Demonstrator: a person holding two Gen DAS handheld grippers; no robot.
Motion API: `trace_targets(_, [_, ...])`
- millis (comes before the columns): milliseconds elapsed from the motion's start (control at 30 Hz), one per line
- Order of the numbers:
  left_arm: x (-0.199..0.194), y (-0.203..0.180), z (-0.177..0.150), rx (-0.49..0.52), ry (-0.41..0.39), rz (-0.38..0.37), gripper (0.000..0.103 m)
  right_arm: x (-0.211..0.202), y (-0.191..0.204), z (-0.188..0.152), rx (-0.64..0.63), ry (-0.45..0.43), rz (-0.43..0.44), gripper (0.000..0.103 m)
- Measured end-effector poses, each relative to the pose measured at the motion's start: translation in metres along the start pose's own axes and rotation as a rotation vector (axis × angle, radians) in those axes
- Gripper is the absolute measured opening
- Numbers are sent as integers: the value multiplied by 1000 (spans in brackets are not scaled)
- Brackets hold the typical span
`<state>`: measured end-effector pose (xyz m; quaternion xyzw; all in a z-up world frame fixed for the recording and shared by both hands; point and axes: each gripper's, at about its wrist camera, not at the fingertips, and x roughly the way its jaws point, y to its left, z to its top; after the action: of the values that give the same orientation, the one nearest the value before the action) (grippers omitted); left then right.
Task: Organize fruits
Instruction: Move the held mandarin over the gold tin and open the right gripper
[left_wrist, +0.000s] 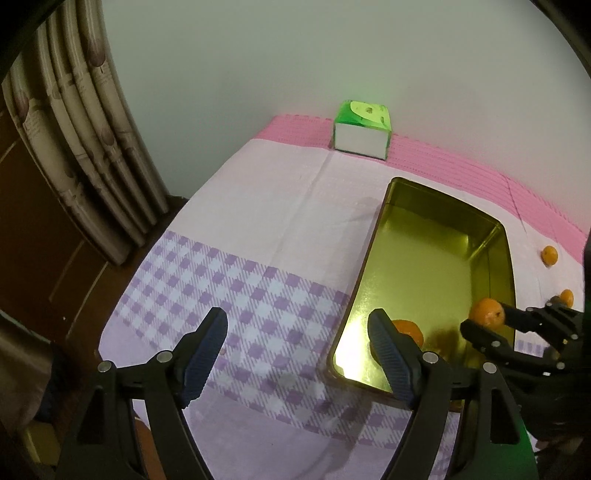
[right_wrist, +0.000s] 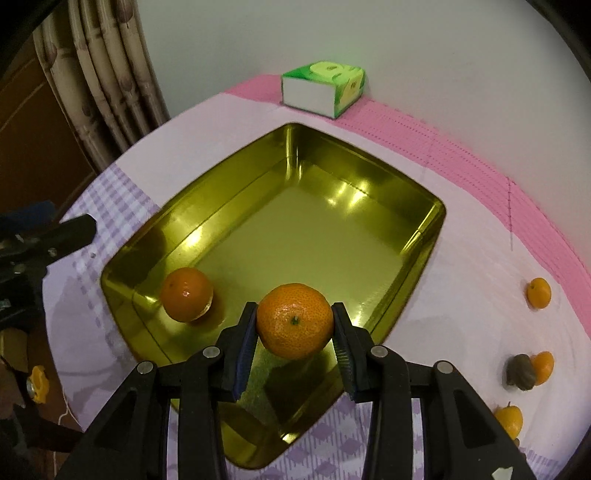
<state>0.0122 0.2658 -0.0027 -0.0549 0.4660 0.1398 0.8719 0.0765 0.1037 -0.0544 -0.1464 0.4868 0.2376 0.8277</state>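
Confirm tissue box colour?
Green with a white side, tissue box; clearest in the right wrist view.

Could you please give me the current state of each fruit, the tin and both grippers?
held mandarin: clamped above the tin.
second mandarin: resting inside the tin.
gold tin: open, no lid on it.
right gripper: shut on the held mandarin.
left gripper: open, nothing between its fingers.
loose mandarins: on the tablecloth.

A glossy gold rectangular metal tray (right_wrist: 417, 236) is mirroring light over matt pink-and-lilac checked cloth (left_wrist: 229, 273); the dimpled orange mandarin (right_wrist: 294, 320) is shining between ribbed blue rubbery pads (right_wrist: 341, 341)
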Motion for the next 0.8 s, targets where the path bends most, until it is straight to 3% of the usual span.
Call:
trace_targets(400, [2,-6,-1,21,-1,-2,79,12,-2,-10,-17,36,-25,36])
trace_targets(800, [2,-11,-4,42,-7,-12,79,14,-13,-10,-43,37,-110,36])
